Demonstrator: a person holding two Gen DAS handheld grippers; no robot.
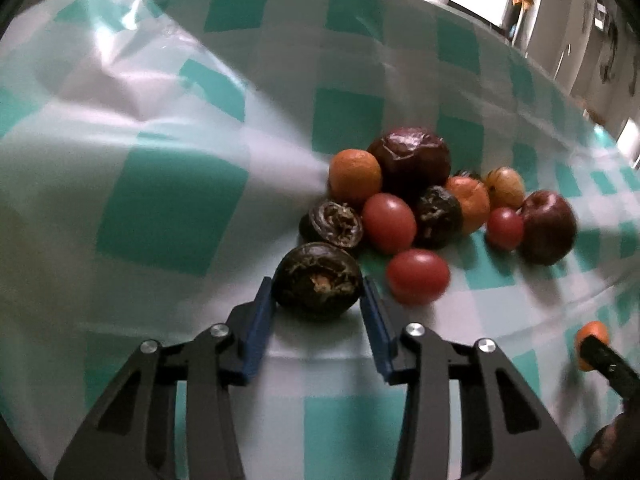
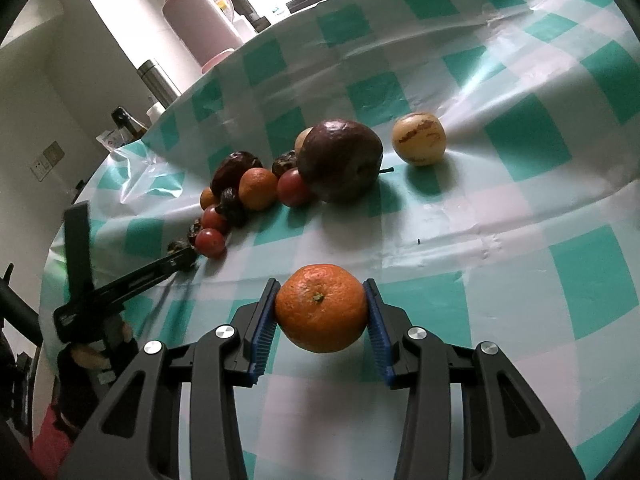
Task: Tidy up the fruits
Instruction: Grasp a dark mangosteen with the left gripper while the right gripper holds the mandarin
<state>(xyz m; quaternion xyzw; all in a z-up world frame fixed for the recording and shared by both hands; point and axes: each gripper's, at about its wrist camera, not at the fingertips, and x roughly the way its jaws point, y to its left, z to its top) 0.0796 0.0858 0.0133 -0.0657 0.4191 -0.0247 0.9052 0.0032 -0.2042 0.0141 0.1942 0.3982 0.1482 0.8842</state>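
Observation:
On the green-and-white checked tablecloth [image 1: 168, 216] lies a heap of fruit: a big wrinkled dark red fruit [image 1: 410, 160], mandarins [image 1: 354, 178], red tomatoes [image 1: 390, 222] and a red apple [image 1: 548, 226]. My left gripper [image 1: 317, 280] is shut on a dark shrivelled fruit [image 1: 318, 292] at the heap's near edge, a blue pad against each side. My right gripper [image 2: 322, 284] is shut on an orange mandarin [image 2: 320, 308], held just above the cloth, apart from the heap. From the right wrist, the left gripper [image 2: 180, 258] shows at the left end of the fruit row.
A yellowish round fruit [image 2: 418, 140] sits alone beside the large dark apple [image 2: 340, 160]. A pink bottle [image 2: 200, 16] and a steel flask [image 2: 158, 80] stand beyond the table's far-left edge. The plastic cloth is rumpled and raised [image 1: 100, 60] at the far left.

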